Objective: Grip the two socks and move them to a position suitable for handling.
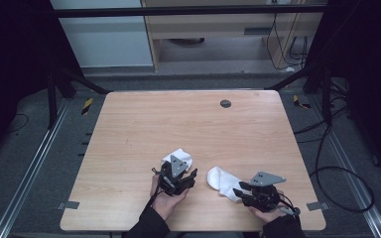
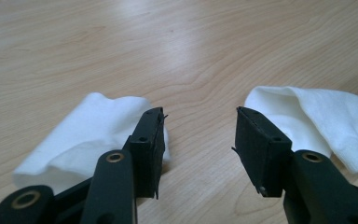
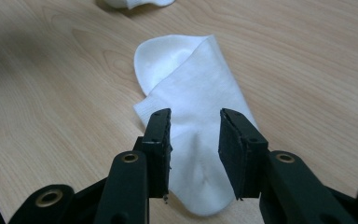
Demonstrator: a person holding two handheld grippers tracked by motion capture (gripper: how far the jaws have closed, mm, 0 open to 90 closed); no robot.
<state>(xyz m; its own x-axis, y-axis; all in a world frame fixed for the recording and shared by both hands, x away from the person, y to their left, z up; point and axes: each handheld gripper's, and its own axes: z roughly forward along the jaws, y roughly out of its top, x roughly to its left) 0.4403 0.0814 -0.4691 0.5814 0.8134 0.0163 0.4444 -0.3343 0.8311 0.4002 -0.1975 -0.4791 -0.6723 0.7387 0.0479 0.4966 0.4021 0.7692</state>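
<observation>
Two white socks lie on the wooden table (image 1: 188,119) near its front edge. The left sock (image 1: 180,157) (image 2: 84,135) lies just beyond my left gripper (image 1: 189,177) (image 2: 199,140), whose left jaw overlaps its edge. That gripper is open, with bare wood between its jaws. The right sock (image 1: 221,181) (image 2: 326,121) (image 3: 191,88) lies flat and partly folded. My right gripper (image 1: 242,191) (image 3: 195,140) hovers over its near end, jaws apart on either side of a low ridge of cloth. A gap shows at each pad.
A dark round grommet (image 1: 225,103) sits near the table's far edge. Cables (image 1: 327,163) trail on the floor to the right. Black frame legs (image 1: 322,84) stand at the far corners. The left sock's edge (image 3: 135,3) shows at the top of the right gripper view.
</observation>
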